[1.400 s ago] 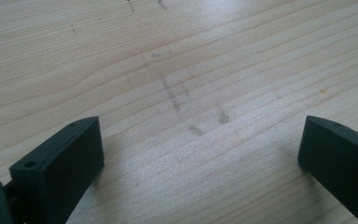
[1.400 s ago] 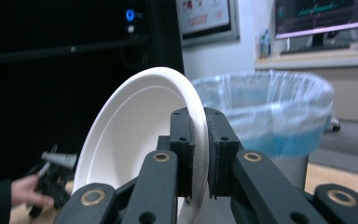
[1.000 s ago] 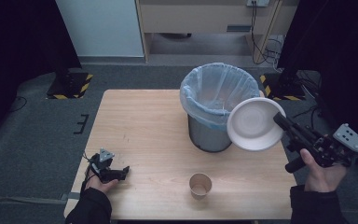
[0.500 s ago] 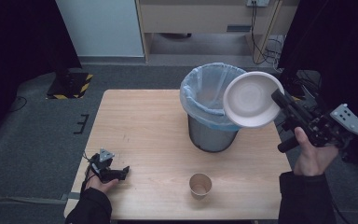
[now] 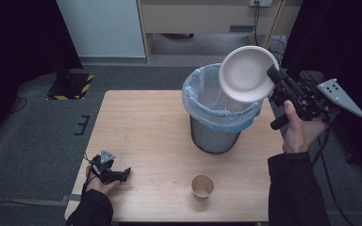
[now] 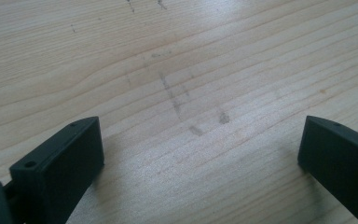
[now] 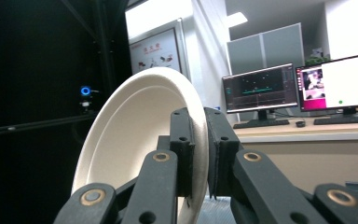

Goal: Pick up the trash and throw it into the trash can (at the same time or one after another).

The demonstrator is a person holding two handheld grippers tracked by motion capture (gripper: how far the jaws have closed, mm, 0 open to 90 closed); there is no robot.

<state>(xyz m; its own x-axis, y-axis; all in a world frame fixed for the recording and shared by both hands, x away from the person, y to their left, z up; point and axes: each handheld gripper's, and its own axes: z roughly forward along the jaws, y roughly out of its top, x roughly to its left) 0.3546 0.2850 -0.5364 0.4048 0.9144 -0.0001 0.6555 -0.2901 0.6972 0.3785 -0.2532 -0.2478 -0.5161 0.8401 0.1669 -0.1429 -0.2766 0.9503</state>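
High view: right gripper (image 5: 269, 75) raised at 2 o'clock of the wooden table (image 5: 146, 127), jaws clamped on the rim of a white paper plate (image 5: 246, 73) tilted on edge above the blue-lined trash bin (image 5: 217, 113); left gripper (image 5: 122, 174) resting low at 8 o'clock, paper cup (image 5: 202, 187) upright at 6 o'clock, well apart from both. Left gripper view: jaws spread wide over bare wood grain (image 6: 191, 93), nothing between them. Right gripper view: jaws pinched on the plate's (image 7: 135, 140) rim, plate nearly upright, monitors (image 7: 298, 88) on a desk at 3 o'clock.
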